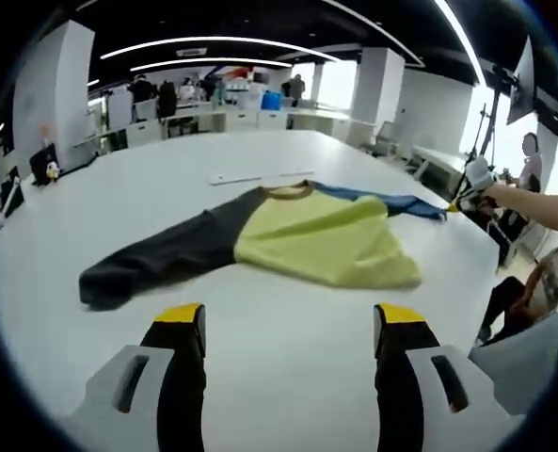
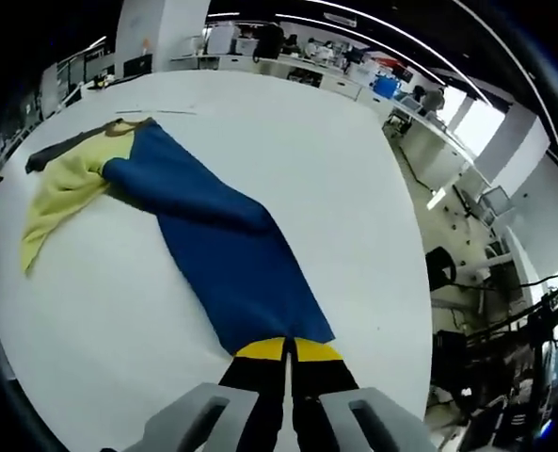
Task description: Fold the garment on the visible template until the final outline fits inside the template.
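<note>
In the left gripper view, the left gripper (image 1: 289, 325) hovers at the bottom of the frame with its fingers spread and nothing between them, short of the garment (image 1: 260, 245), which lies across the middle of the white worktop (image 1: 166, 179): a dark sleeve toward the left, a yellow body in the centre, a blue sleeve stretched to the right toward the right gripper (image 1: 473, 179) near the right edge. The risk, as I judge it, is that the stretched sleeve drags the whole garment sideways, since the free gripper pins nothing down. A pale strip (image 1: 260, 176) beyond the collar may be part of the template, but its outline is too faint to trace. In the right gripper view, the right gripper (image 2: 286, 353) at bottom centre has its fingers pressed together on the end of the blue sleeve (image 2: 222, 254), which runs up and left to the yellow body at the upper left. The cuff could slip if pulled harder; how much cloth is pinched is hidden behind the fingertips, and the dark sleeve is barely visible.
</note>
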Available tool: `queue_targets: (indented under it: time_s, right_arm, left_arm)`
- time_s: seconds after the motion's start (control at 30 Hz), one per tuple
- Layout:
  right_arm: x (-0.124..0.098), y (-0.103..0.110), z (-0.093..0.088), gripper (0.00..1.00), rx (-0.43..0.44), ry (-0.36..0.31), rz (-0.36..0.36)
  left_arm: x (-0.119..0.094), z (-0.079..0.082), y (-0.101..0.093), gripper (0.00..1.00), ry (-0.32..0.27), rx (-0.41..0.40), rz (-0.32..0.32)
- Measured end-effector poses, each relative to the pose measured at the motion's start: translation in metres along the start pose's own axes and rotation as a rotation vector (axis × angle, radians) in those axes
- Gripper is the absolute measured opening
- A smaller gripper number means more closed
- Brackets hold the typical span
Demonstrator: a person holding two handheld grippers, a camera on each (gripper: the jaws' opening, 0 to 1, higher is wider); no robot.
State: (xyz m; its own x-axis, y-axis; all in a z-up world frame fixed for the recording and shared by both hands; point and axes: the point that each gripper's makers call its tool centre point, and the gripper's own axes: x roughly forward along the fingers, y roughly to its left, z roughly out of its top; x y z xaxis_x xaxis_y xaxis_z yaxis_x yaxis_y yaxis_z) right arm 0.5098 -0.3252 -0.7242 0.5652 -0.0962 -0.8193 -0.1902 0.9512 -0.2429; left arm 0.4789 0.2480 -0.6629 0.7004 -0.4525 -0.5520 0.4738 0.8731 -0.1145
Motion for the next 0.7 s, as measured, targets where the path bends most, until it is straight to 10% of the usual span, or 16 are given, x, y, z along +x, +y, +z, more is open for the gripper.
queue_targets:
  time_s: [0.7]
  right_arm:
    - [0.009, -0.024, 0.001, 0.00, -0.044, 0.034, -0.035]
  left_arm:
    - [-0.004, 0.002, -0.001, 0.71, -0.012, 0.000, -0.006]
